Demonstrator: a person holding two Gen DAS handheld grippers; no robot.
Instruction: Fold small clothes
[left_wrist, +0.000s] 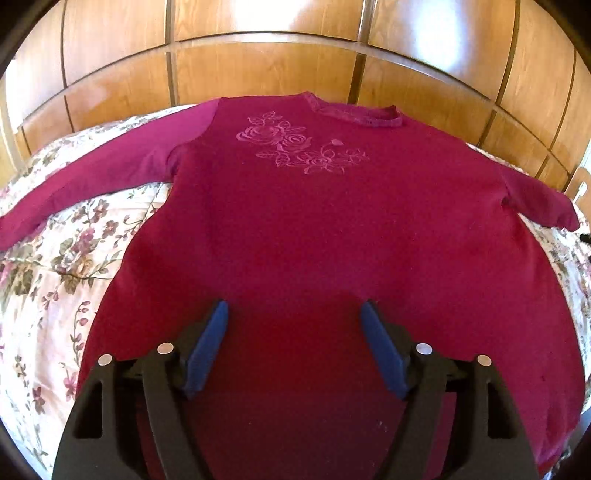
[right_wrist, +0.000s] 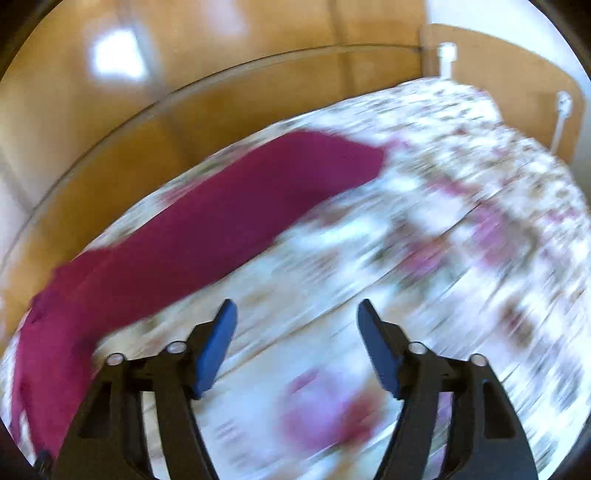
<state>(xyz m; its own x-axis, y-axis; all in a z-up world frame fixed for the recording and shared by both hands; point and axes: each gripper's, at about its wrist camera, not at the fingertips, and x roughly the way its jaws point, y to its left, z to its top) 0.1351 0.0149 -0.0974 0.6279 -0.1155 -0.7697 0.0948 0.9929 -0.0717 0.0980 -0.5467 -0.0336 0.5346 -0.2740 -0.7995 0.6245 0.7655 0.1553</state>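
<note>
A dark red long-sleeved top (left_wrist: 325, 229) with embroidered roses (left_wrist: 295, 146) lies flat, front up, on a floral bedspread (left_wrist: 48, 273), sleeves spread to both sides. My left gripper (left_wrist: 293, 314) is open and empty, above the top's lower body near the hem. In the blurred right wrist view, the top's right sleeve (right_wrist: 229, 218) stretches from lower left to the middle. My right gripper (right_wrist: 297, 314) is open and empty over the bedspread (right_wrist: 424, 258), just right of the sleeve.
Wooden wardrobe panels (left_wrist: 266, 62) stand behind the bed's far edge. A wooden headboard (right_wrist: 517, 66) with white fittings stands at the right in the right wrist view. The floral bedspread extends on both sides of the top.
</note>
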